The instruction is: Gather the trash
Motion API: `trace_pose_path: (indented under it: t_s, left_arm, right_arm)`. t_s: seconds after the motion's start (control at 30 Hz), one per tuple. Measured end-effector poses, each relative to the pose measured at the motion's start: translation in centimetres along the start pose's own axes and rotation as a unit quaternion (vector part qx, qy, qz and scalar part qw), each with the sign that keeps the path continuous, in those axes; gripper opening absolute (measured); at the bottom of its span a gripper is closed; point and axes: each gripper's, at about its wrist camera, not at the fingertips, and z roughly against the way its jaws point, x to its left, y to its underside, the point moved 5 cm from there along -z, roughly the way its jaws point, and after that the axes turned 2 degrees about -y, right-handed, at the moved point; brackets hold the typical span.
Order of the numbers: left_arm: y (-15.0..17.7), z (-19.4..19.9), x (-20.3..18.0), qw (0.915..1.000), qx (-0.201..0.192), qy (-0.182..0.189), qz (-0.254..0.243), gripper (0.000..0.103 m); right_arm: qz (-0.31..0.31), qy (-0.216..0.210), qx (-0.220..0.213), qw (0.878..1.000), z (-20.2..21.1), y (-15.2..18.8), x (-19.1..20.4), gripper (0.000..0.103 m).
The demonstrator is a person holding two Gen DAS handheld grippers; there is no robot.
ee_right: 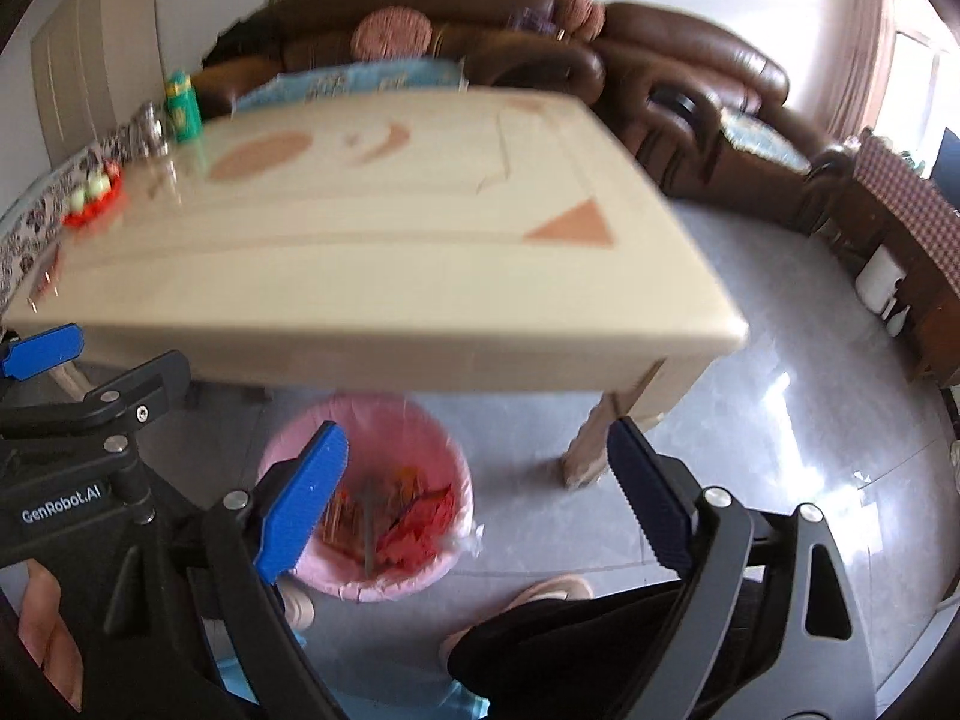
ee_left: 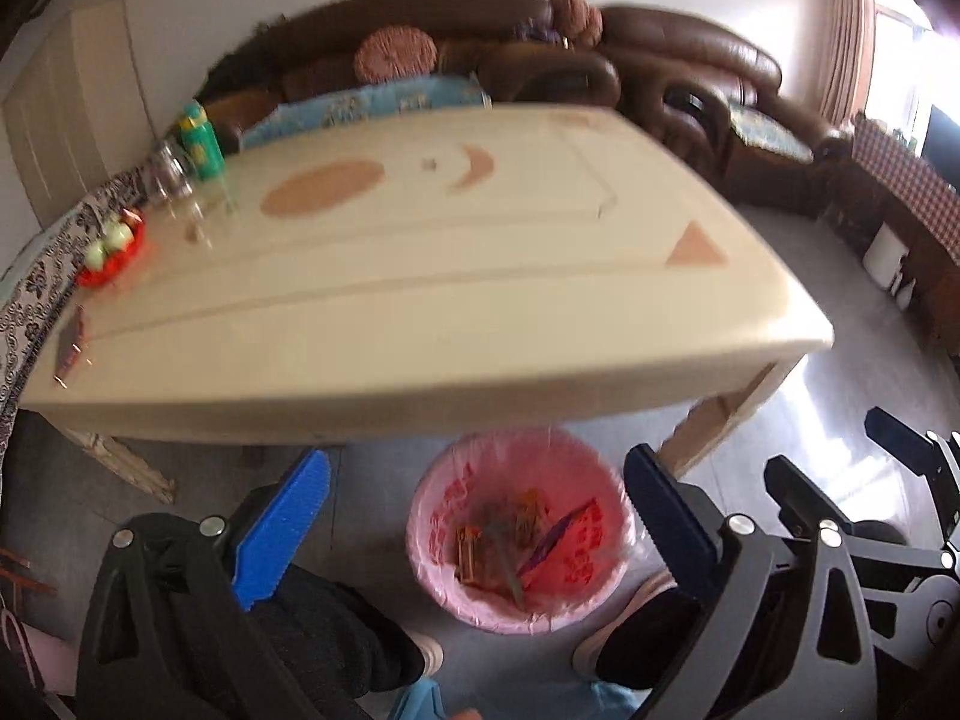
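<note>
Left claw: the left claw (ee_left: pixel 480 516) stood released, its blue fingers (ee_left: pixel 282 531) spread wide with nothing between them; it hung above the floor, angled down toward the bin.
Right claw: the right claw (ee_right: pixel 474 504) was also released, its two fingers (ee_right: pixel 303 501) wide apart and empty; in the left wrist view it (ee_left: pixel 840 450) appeared at the right edge, beside the left one.
Bin: a round bin (ee_left: pixel 522 531) lined with a pink bag stood on the grey floor (ee_right: pixel 750 420), partly under the near edge of the tabletop and beside one table leg (ee_right: pixel 594 438).
Trash: wrappers (ee_left: pixel 516 540), orange, red and purple, lay inside the bin; in the right wrist view they (ee_right: pixel 390 525) showed as a red and orange heap, too blurred to tell apart.
Tabletop: the cream tabletop (ee_left: pixel 420 276) carried printed pinkish shapes; at its far left corner stood a green bottle (ee_left: pixel 201 141), some clear glassware (ee_left: pixel 171 177) and a red dish (ee_left: pixel 114 252) holding pale round fruit.
Left edge: a small dark flat thing (ee_left: pixel 69 342) lay near the left rim of the tabletop; what it was could not be told.
Person: dark trouser legs and light shoes (ee_right: pixel 540 594) were planted on either side of the bin.
Background: a brown leather sofa (ee_left: pixel 690 54) ran behind the tabletop.
</note>
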Motion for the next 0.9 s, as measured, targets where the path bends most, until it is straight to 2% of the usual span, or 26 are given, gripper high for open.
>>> trace_pose_path:
  t_s: [0.13, 0.2, 0.37, 0.6, 0.9]
  left_arm:
    - [-1.2, 3.6, 0.4, 0.9991, -0.04, -0.015, 0.006, 0.096]
    - [-1.5, 4.9, 0.5, 0.9985, -0.052, -0.015, 0.008, 0.096]
    - [-1.9, 7.2, 0.5, 0.9973, -0.07, -0.014, 0.013, 0.096]
    - [-1.9, 8.3, 0.3, 0.9968, -0.077, -0.011, 0.016, 0.096]
    - [-1.9, 7.9, 0.8, 0.9973, -0.069, -0.008, 0.024, 0.096]
  right_arm:
    - [-0.002, 0.005, -0.048, 0.999, 3.6, -1.3, -0.4, 0.091]
    - [-0.008, 0.013, -0.075, 0.997, 5.7, -2.1, -0.9, 0.093]
    - [-0.013, 0.018, -0.11, 0.994, 8.7, -2.7, -1.4, 0.094]
    - [-0.015, 0.026, -0.128, 0.991, 10.5, -2.8, -1.8, 0.095]
    - [-0.017, 0.025, -0.128, 0.991, 10.9, -3.1, -1.9, 0.095]
